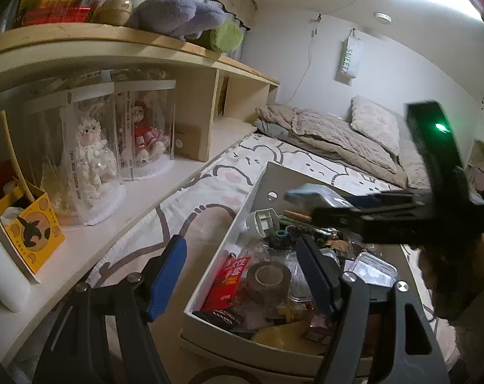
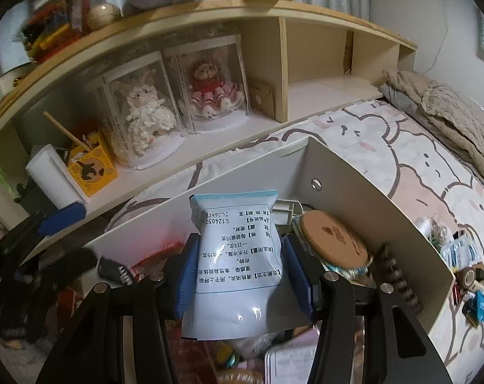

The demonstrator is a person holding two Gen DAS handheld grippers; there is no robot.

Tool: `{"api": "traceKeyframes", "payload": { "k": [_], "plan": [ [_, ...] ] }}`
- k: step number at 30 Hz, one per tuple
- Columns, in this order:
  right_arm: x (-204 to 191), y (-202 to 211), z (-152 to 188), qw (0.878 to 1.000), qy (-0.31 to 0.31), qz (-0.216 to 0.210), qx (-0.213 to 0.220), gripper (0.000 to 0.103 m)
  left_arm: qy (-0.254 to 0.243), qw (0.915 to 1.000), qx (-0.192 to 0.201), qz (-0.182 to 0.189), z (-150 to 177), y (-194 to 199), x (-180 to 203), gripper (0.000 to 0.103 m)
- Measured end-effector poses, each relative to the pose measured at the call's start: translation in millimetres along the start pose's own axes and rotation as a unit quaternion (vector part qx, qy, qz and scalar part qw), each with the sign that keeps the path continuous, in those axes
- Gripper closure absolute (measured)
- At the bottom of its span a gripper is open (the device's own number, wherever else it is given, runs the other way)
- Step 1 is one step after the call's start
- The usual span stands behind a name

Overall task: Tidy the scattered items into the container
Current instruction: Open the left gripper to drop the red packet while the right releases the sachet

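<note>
White printed pouch (image 2: 238,256), blue-edged top, in right tool (image 2: 242,272)

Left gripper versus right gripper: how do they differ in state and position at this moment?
The right gripper is shut on the white pouch, holding it upright above the white box; the left gripper is open and holds nothing. The right gripper sits over the box's middle, while the left gripper straddles the box's left wall, one finger outside it. Both have blue pads and are at the same box.
</note>
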State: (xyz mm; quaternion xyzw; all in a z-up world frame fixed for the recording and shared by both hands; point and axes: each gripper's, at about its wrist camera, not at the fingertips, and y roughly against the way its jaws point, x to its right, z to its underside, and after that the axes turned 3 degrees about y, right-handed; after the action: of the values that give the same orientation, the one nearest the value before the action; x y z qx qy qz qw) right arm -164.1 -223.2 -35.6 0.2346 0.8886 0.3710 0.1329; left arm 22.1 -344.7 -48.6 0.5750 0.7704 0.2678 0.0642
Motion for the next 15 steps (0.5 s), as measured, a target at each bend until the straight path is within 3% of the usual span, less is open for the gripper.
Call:
{"api": "traceKeyframes", "payload": {
  "k": [7,15],
  "plan": [
    [3,-37,-13,0.998,0.020,0.027,-0.059,0.050,0.001,1.0000,0.000,0.008,3,0,-3,0.032],
    [-10,-73,-20,0.984,0.098,0.043,-0.140,0.050,-0.001,0.9998,0.000,0.018,3,-3,-4,0.032]
  ]
}}
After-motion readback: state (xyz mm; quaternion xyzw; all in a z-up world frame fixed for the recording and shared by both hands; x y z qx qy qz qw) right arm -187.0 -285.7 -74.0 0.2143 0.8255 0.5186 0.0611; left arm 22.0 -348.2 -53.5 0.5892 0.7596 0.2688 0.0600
